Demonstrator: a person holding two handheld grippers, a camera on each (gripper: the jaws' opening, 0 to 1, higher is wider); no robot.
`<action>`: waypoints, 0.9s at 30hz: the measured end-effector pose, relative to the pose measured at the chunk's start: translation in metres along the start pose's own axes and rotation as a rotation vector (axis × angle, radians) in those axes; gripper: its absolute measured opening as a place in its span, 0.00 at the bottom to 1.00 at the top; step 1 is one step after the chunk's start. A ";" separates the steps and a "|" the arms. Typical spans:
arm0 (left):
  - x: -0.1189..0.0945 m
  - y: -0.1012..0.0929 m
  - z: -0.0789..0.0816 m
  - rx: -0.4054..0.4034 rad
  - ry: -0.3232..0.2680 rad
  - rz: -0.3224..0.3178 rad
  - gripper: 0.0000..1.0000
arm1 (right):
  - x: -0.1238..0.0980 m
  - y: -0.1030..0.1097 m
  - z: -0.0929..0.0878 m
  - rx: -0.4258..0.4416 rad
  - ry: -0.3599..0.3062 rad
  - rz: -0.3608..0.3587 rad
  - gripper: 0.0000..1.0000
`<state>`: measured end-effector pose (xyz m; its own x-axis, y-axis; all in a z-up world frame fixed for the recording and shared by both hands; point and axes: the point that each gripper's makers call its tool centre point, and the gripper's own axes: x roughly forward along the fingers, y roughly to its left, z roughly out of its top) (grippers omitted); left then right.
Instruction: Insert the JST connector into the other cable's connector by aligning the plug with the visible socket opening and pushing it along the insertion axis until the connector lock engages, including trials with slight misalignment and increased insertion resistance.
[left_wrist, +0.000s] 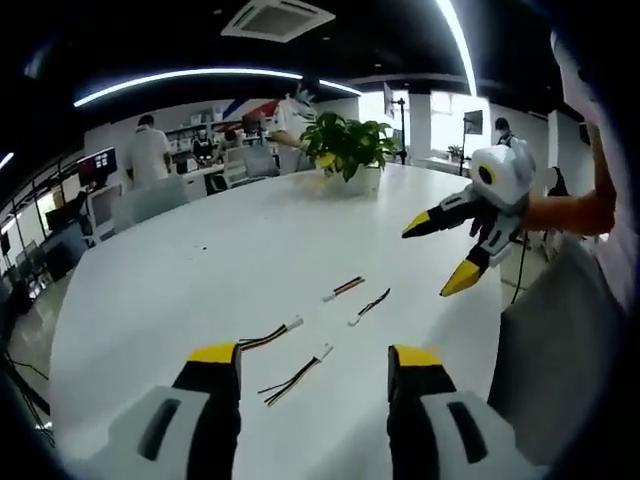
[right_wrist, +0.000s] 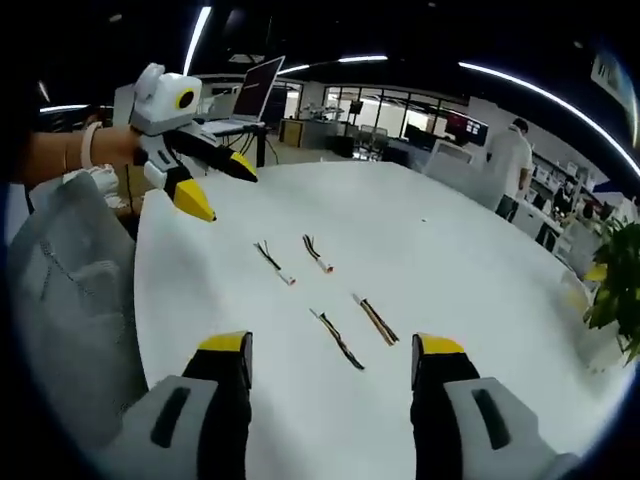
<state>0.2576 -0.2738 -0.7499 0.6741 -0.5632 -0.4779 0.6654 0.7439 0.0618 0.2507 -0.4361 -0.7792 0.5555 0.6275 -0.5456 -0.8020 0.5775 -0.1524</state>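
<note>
White counter bears four loose cables at twelve o'clock; my left fingers and right fingers gape wide, empty. Nothing grasped or mated yet.

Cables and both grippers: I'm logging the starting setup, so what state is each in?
Left gripper: open, holding nothing.
Right gripper: open, holding nothing.
Four cables: lying loose on the white table, separate, none mated.
Potted plant: upright at the far edge.
</note>
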 end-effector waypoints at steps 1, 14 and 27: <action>0.002 0.001 0.000 0.002 0.001 -0.004 0.56 | 0.002 -0.002 -0.002 0.013 0.020 -0.007 0.62; 0.018 -0.004 0.007 -0.007 -0.049 -0.123 0.65 | 0.014 -0.014 0.021 0.121 -0.126 0.101 0.63; 0.025 0.009 0.014 0.006 -0.092 -0.144 0.60 | 0.027 -0.029 0.021 0.086 -0.159 0.134 0.53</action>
<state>0.2852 -0.2865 -0.7487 0.5981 -0.6946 -0.3998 0.7590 0.6511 0.0041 0.2937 -0.4244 -0.7722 0.4783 0.7721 -0.4184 -0.8532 0.5215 -0.0130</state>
